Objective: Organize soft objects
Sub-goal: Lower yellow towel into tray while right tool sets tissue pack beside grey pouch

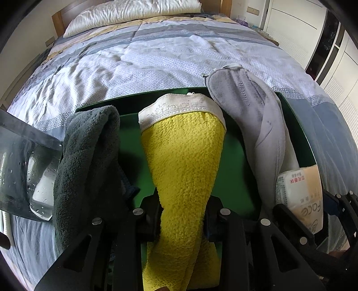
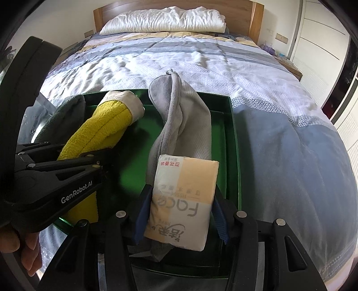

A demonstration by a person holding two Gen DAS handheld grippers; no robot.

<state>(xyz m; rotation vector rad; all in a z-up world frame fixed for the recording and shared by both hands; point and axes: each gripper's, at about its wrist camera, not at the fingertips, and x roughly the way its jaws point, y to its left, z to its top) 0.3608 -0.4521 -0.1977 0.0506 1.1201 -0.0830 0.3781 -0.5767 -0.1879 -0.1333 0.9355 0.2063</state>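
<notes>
A green tray (image 1: 132, 138) lies on the bed with rolled towels standing in it. My left gripper (image 1: 182, 215) is shut on a yellow towel (image 1: 183, 152) with a white hem, which leans over the tray's middle. A dark grey towel (image 1: 89, 145) hangs over the tray's left side. A light grey towel (image 1: 252, 116) leans along its right side. In the right wrist view, my right gripper (image 2: 179, 212) is shut on a tissue pack (image 2: 185, 192), held over the lower end of the light grey towel (image 2: 185, 116) inside the tray (image 2: 232, 143). The left gripper (image 2: 96, 161) and yellow towel (image 2: 105, 127) show at the left.
The tray sits near the foot of a bed covered by a blue and white quilt (image 2: 201, 67). A white pillow (image 2: 163, 20) and wooden headboard are at the far end. A clear plastic piece (image 1: 26, 167) stands left of the tray. White cabinets (image 2: 324, 44) line the right wall.
</notes>
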